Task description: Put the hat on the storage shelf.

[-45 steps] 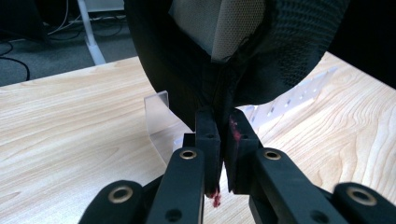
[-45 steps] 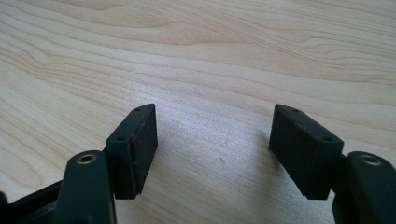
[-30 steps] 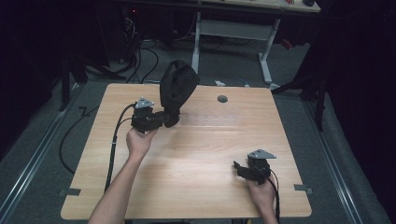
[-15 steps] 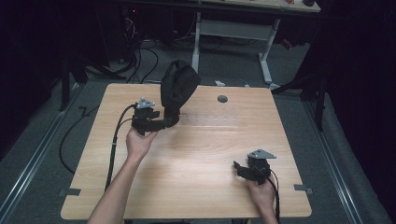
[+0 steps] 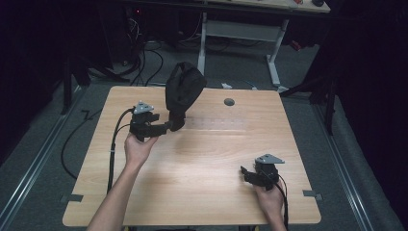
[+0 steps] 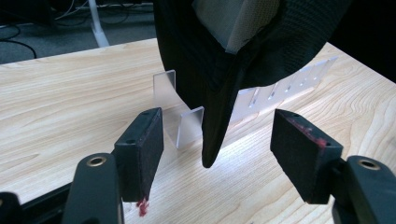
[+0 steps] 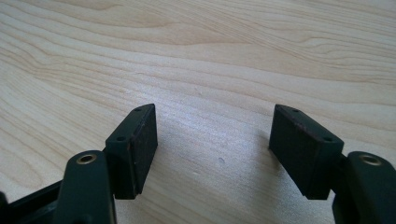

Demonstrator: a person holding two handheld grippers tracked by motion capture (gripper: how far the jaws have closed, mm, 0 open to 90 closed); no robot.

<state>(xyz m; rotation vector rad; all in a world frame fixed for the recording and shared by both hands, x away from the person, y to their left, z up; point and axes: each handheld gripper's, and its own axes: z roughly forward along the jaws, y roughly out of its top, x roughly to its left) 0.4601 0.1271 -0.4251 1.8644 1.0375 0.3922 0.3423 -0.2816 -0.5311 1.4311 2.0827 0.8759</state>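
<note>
A black cap point(image 5: 184, 89) is standing upright at the far left part of the desk point(image 5: 202, 163), leaning over a clear plastic rack point(image 6: 187, 123) with slots. In the left gripper view its pointed brim is hanging down between the jaws of the left tongs point(image 6: 217, 151), which are open and gripping nothing. The brim seems free of both pads, though I cannot tell this for sure. The right tongs point(image 7: 212, 149) are also open and empty, resting low over bare wood at the near right, well apart from the cap. I judge that the cap is balancing badly: a bump from a jaw could be tipping it off the rack, and the light rack could be sliding.
</note>
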